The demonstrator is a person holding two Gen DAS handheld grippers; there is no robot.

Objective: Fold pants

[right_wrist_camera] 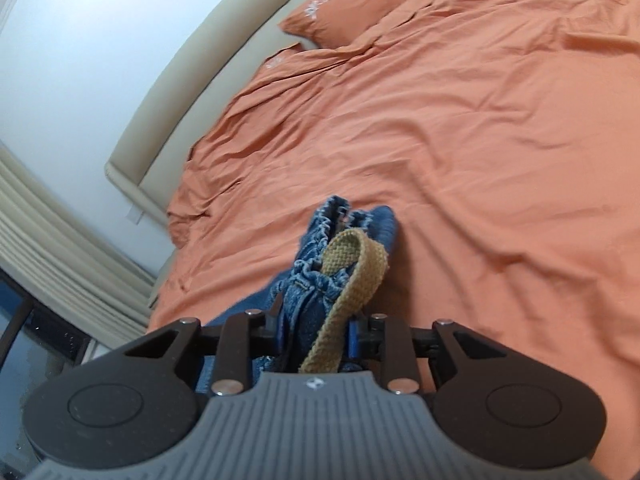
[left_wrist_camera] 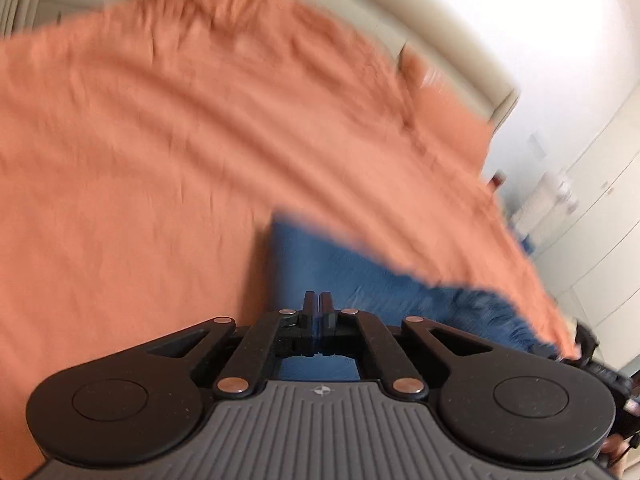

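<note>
The pants are blue denim with a gathered waistband and a tan woven drawstring (right_wrist_camera: 352, 276). In the right wrist view the bunched waistband (right_wrist_camera: 320, 280) sits between the fingers of my right gripper (right_wrist_camera: 320, 328), which is shut on it above the orange bed. In the left wrist view, which is blurred by motion, blue pants fabric (left_wrist_camera: 360, 276) lies just under and ahead of my left gripper (left_wrist_camera: 319, 304). Its two fingers are pressed together; blue cloth shows behind them, and they seem to pinch an edge of it.
An orange sheet (right_wrist_camera: 460, 140) covers the bed, with an orange pillow (right_wrist_camera: 360, 4) by the beige headboard (right_wrist_camera: 192, 92). Beige curtains (right_wrist_camera: 60, 232) hang at the left. White cabinets (left_wrist_camera: 600, 220) stand beyond the bed's right edge.
</note>
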